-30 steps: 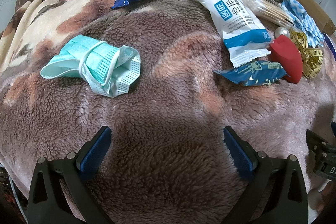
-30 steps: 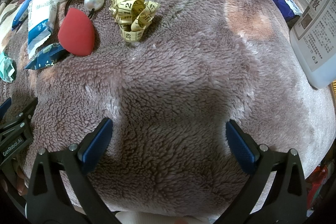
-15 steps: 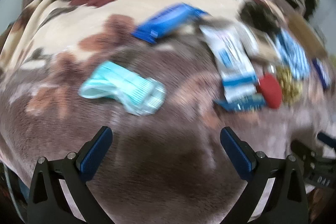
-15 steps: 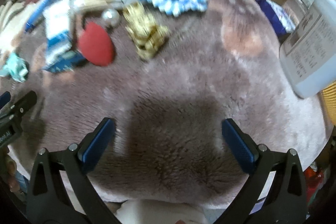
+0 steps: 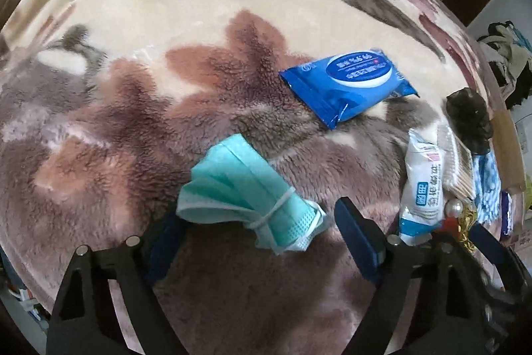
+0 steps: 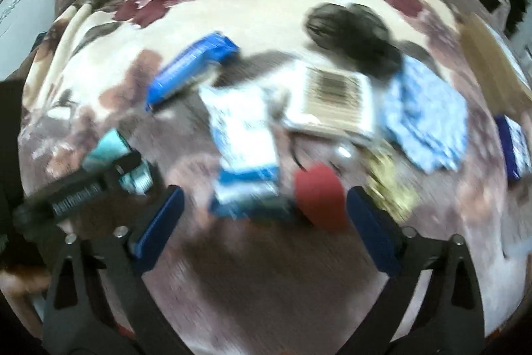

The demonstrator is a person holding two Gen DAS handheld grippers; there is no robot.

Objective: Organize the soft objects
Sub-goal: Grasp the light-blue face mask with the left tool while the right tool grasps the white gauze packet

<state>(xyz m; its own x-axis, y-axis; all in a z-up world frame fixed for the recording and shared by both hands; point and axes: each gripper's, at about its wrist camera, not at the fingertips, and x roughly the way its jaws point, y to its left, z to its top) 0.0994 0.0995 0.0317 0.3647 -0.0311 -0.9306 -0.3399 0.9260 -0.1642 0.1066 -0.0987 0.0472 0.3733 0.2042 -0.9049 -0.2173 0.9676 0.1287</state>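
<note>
Both tongs have just been narrowing yet stand spread: the left tongs [image 5: 256,222] straddle a folded green face mask [image 5: 246,198] on the floral blanket [image 5: 166,22], pads apparently not pressing it. Between the right tongs [image 6: 264,215] lie a blurred white-blue packet [image 6: 244,138] and a red sponge [image 6: 319,192].

mask [image 5: 246,188] left of wipes [image 5: 349,85] (on blanket [image 5: 133,122])
</note>
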